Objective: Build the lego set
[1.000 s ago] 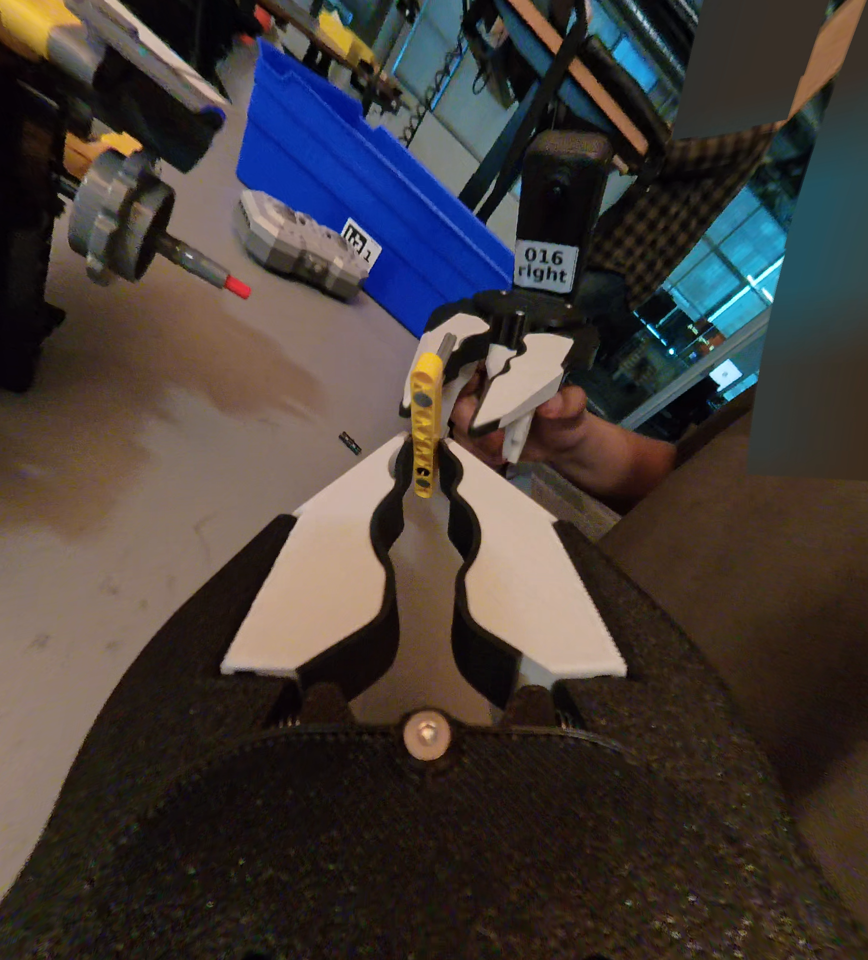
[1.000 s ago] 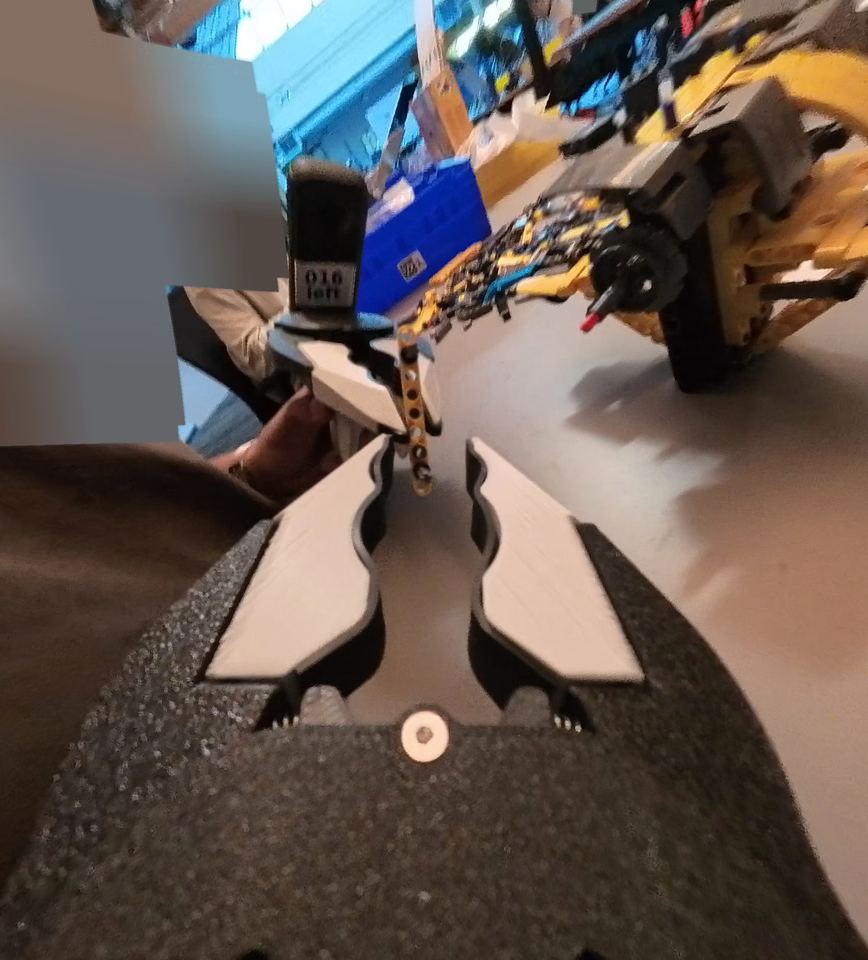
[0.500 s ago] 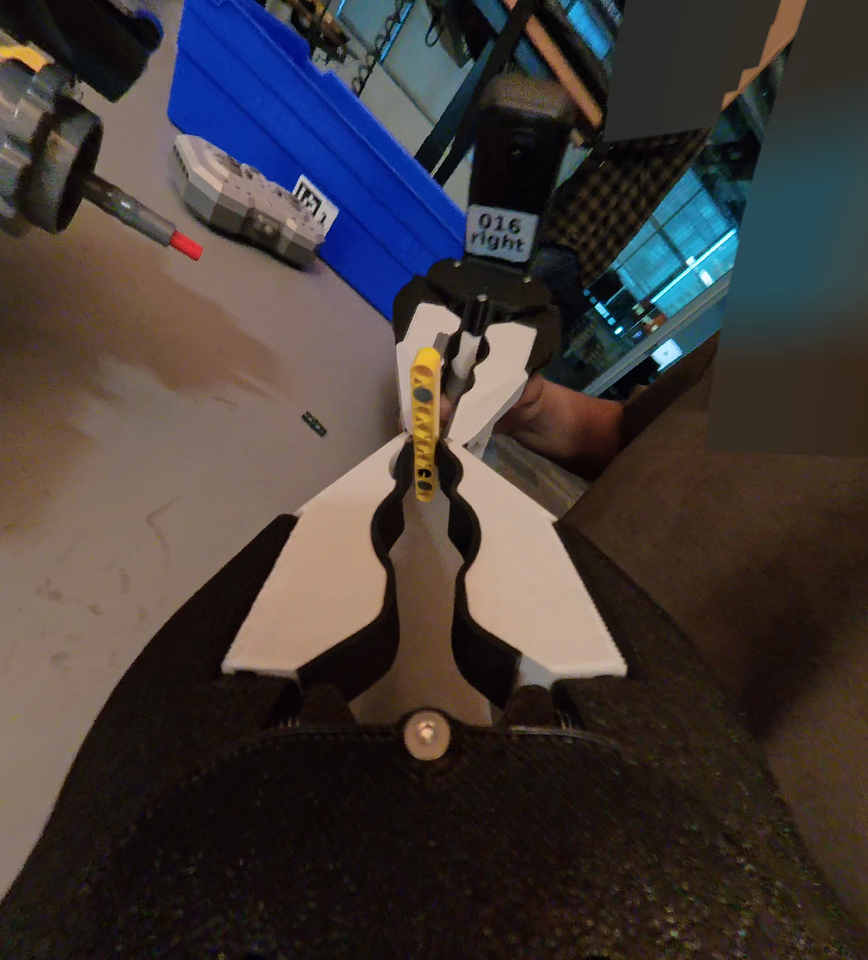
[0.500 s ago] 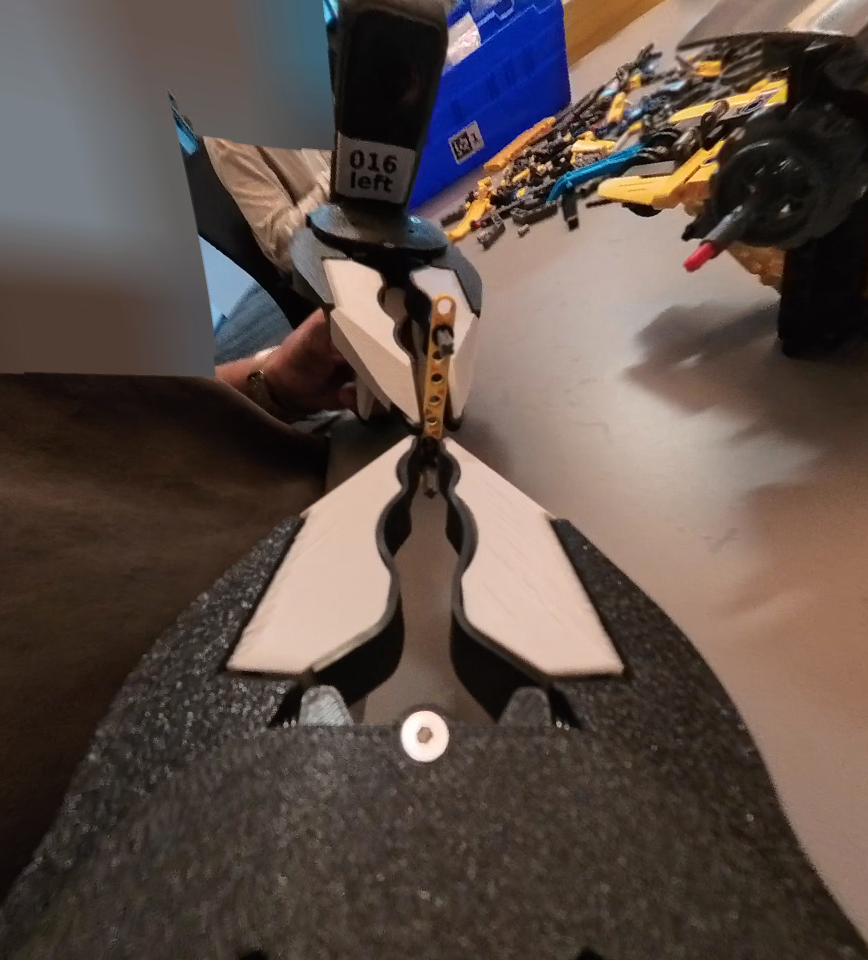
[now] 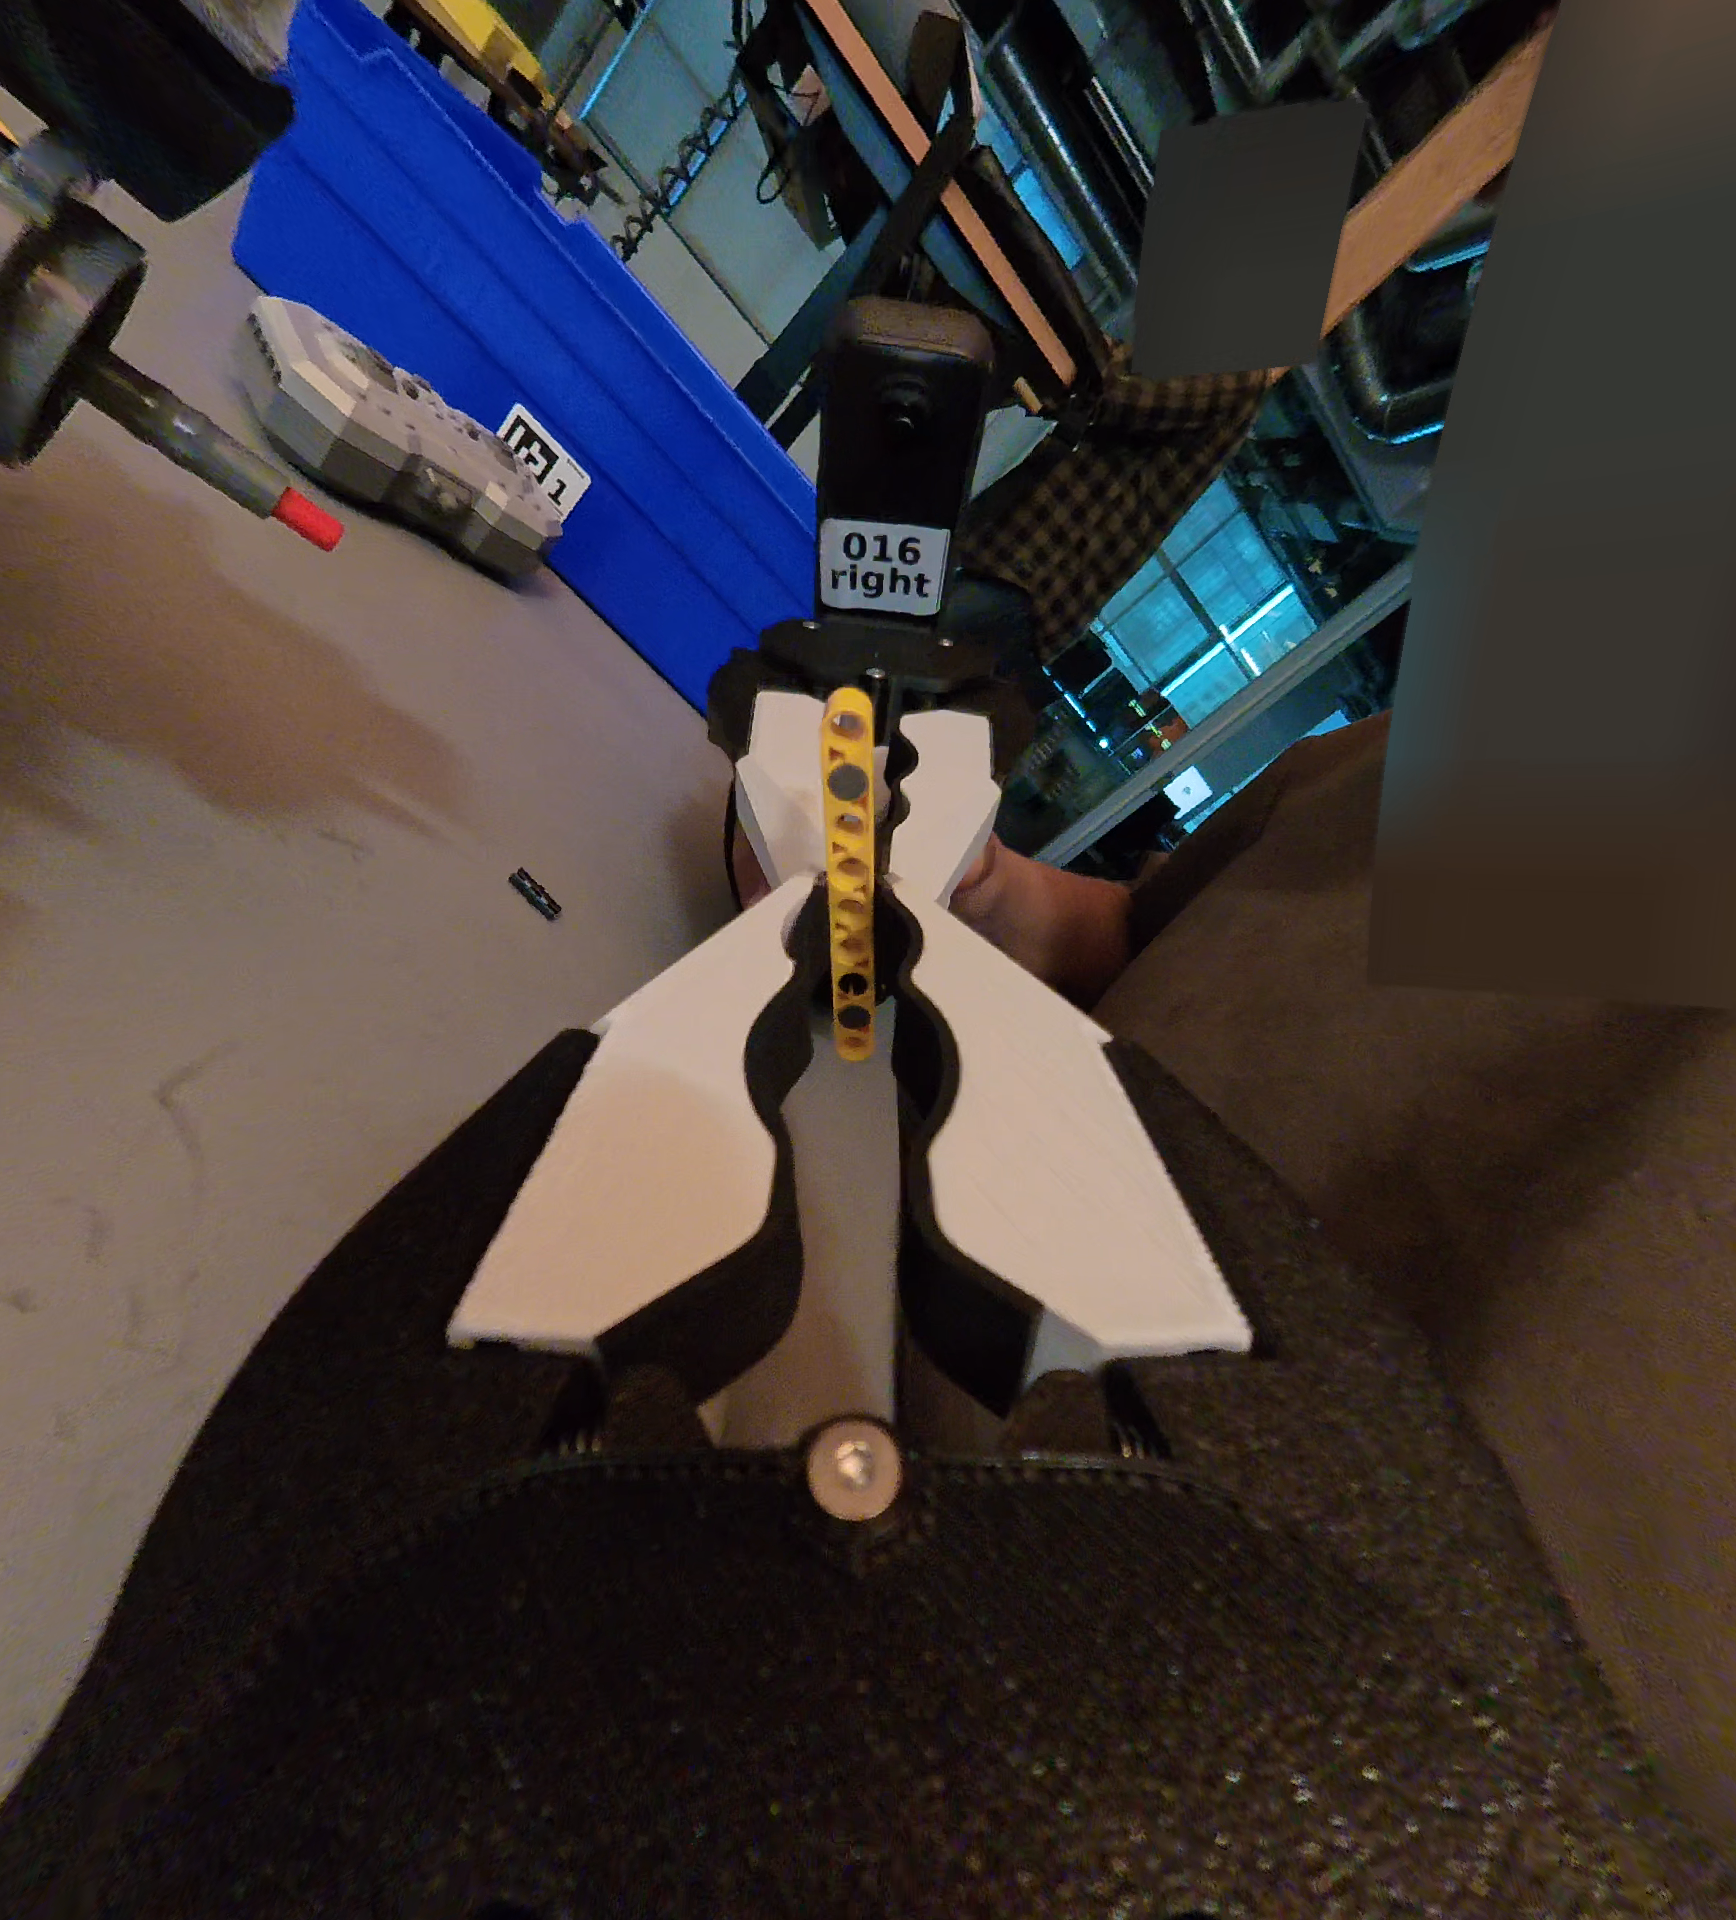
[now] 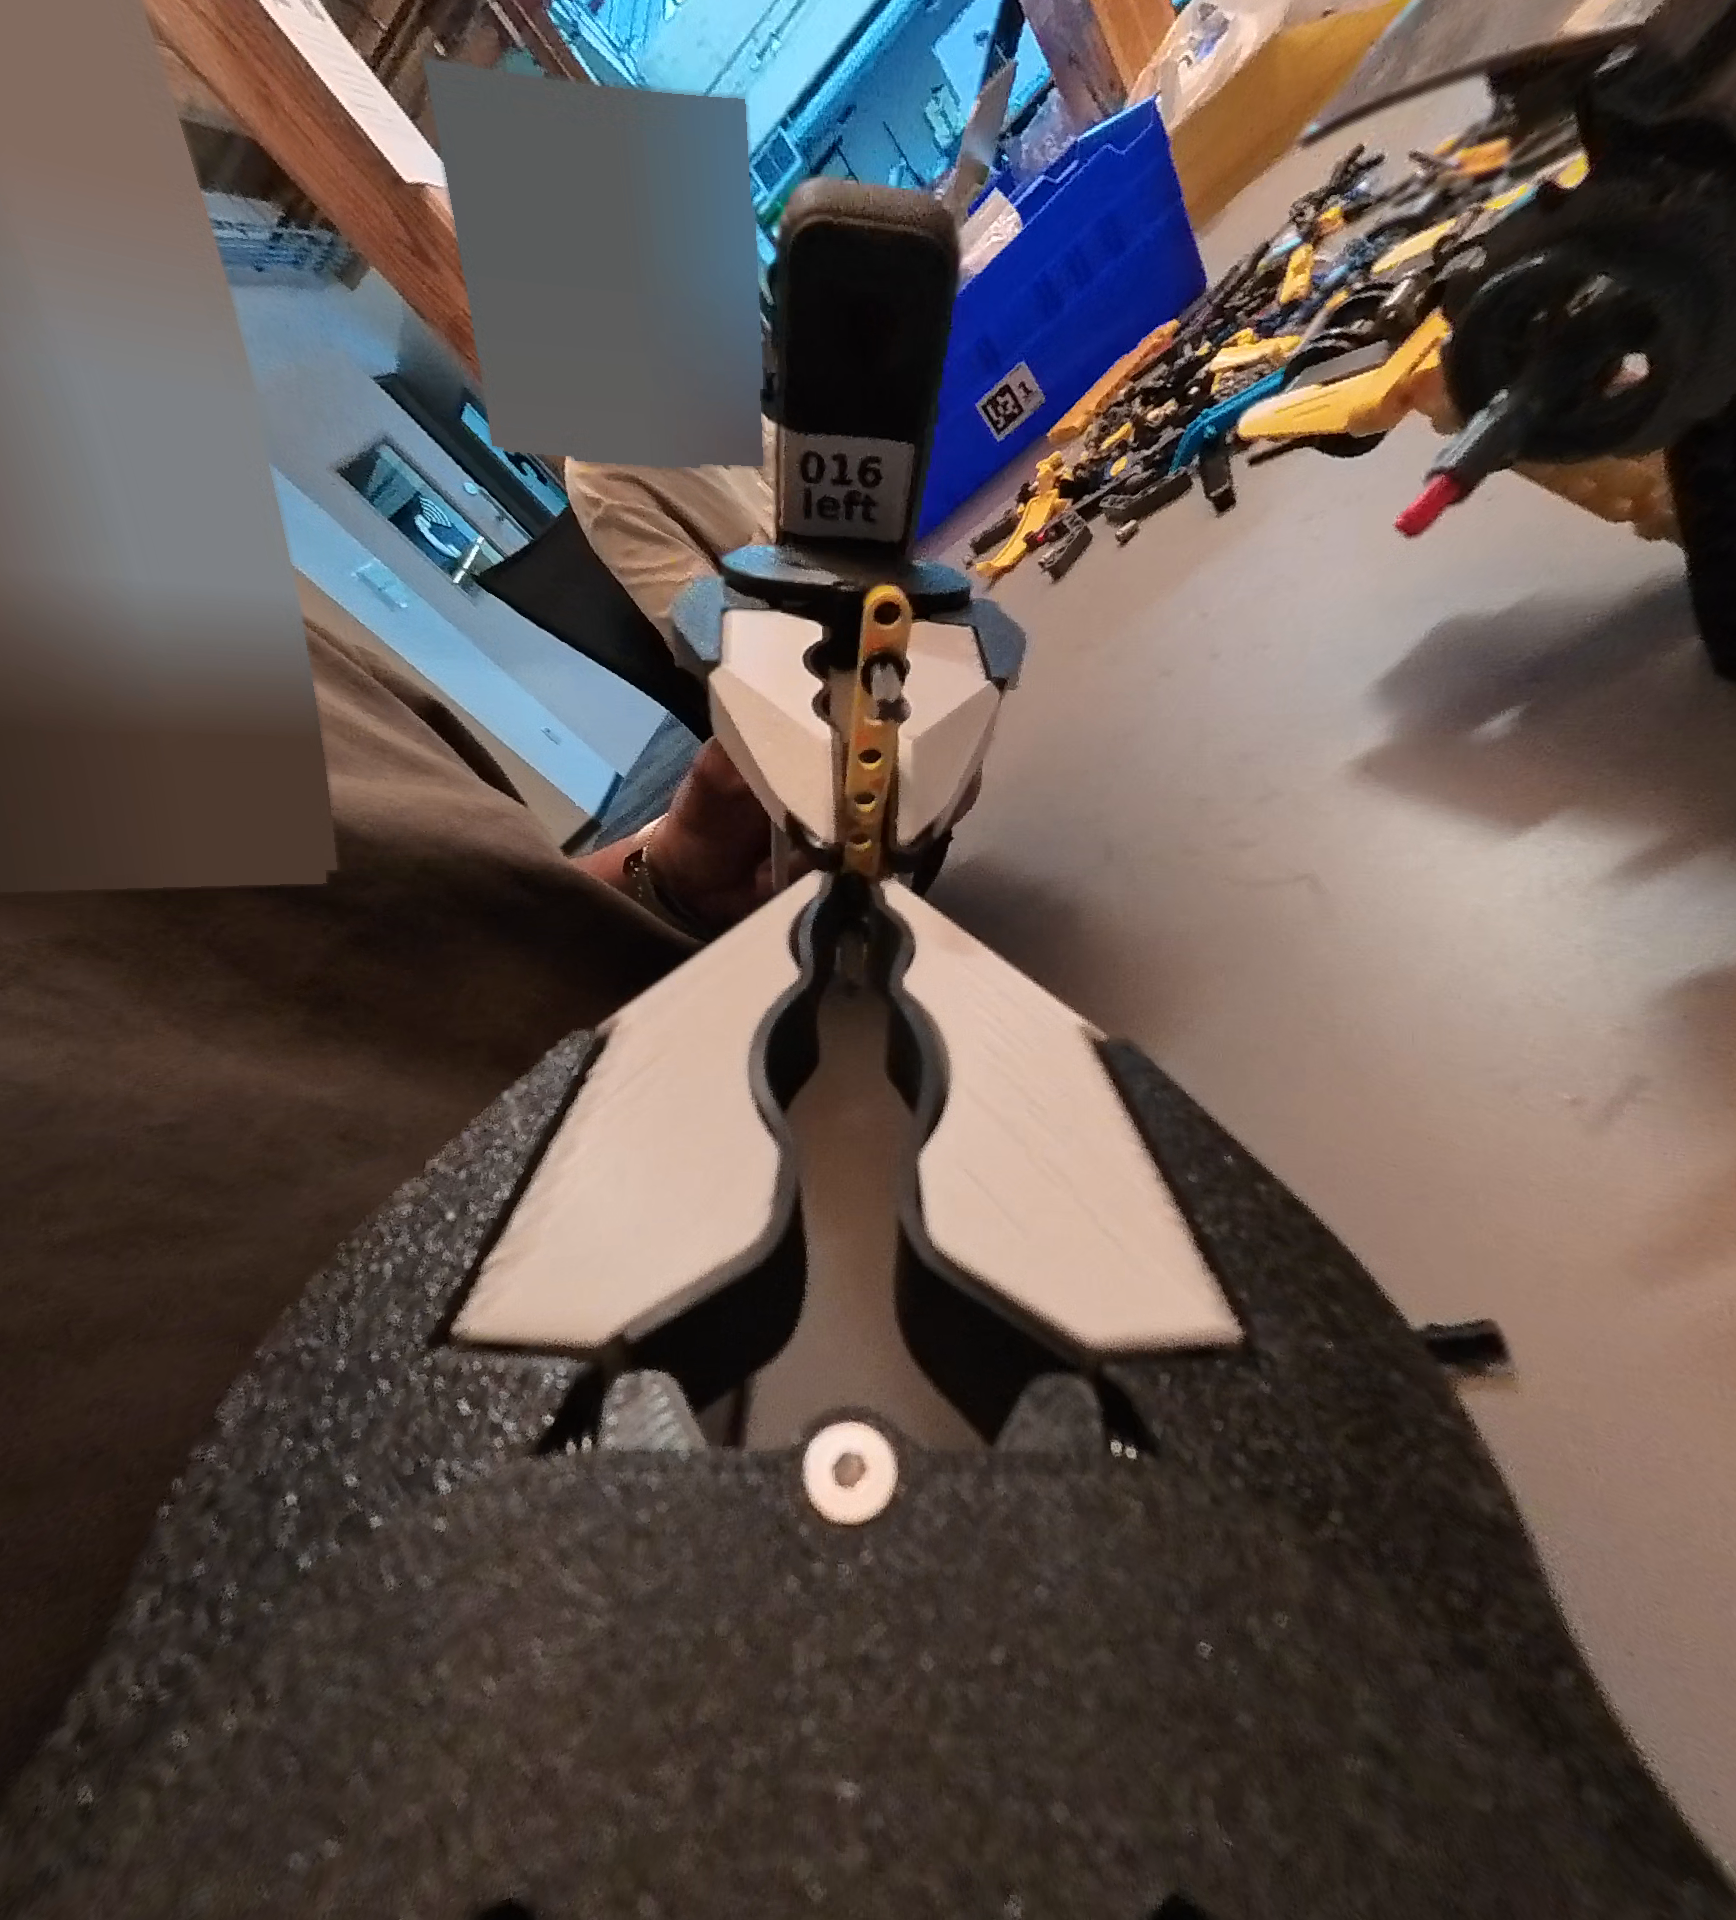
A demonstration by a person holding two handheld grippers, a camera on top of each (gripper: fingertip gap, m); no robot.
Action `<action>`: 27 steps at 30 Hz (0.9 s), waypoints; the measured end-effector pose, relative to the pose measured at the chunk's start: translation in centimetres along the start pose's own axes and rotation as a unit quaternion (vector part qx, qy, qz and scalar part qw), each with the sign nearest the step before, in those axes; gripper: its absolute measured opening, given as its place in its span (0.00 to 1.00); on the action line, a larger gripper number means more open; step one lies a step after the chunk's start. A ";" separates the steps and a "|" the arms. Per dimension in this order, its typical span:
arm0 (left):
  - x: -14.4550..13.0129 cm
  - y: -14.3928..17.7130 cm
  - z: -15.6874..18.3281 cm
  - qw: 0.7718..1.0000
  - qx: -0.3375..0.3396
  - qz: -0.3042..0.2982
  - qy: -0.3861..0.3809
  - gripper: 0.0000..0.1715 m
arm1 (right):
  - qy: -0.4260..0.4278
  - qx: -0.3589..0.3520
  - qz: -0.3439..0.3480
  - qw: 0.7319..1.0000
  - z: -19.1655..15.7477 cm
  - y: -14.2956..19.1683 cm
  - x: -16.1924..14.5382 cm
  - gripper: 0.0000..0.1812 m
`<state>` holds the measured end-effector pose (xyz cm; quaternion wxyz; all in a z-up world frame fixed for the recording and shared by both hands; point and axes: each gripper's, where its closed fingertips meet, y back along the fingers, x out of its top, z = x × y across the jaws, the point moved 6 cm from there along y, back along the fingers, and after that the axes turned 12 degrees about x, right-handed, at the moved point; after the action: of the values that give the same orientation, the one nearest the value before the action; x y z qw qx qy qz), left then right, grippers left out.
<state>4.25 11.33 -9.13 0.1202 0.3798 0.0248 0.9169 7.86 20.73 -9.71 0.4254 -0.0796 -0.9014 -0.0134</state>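
Note:
A yellow beam with holes (image 5: 848,862) stands upright between my two grippers, which face each other tip to tip above the grey table (image 5: 220,935). My left gripper (image 5: 848,902) is shut on the beam's lower part, and two black pins sit in the holes there. A grey pin (image 6: 885,691) sticks out of the beam (image 6: 869,769) near its top. My right gripper (image 6: 851,896) is shut on the beam's lower end, which lies dark in shadow between its fingers. A hand holds each gripper from behind.
A blue bin (image 5: 531,281) stands at the back with a grey brick block (image 5: 396,436) before it. A brick vehicle's wheel hub and red-tipped axle (image 5: 308,516) jut in at the left. A small black pin (image 5: 535,894) lies loose. Several loose parts (image 6: 1207,416) are piled by the bin. Both grippers' tips are close together, under 4 cm apart.
My right gripper was open around the beam's lower end and has shut on it. The two grippers have drawn closer, tip to tip. The left gripper kept hold of the beam.

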 end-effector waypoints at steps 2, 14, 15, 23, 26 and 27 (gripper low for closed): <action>0.1 0.2 0.1 1.000 0.003 0.000 0.006 0.02 | -0.007 0.001 0.004 1.000 -0.1 -0.1 0.1 0.02; 0.3 0.3 1.8 1.000 0.017 0.023 0.010 0.03 | -0.067 0.046 0.067 0.994 -1.1 0.4 0.5 0.00; 0.2 0.3 1.8 0.999 0.016 0.025 0.014 0.03 | -0.071 0.050 0.074 0.993 -1.1 0.5 0.5 0.00; 0.2 -0.1 1.2 0.998 0.010 0.031 0.056 0.03 | -0.091 0.051 0.126 0.987 -0.6 0.9 0.2 0.00; 0.3 0.3 1.0 0.997 0.003 0.039 0.070 0.03 | -0.092 0.039 0.172 0.980 -0.4 1.7 0.5 0.00; 0.2 1.2 0.3 0.996 0.018 0.045 0.078 0.03 | -0.101 0.032 0.245 0.964 0.1 4.0 1.4 0.00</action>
<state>4.12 10.23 -8.58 0.0692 0.3102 0.0336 0.9476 7.54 24.90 -8.84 0.3248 -0.2853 -0.8926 0.1278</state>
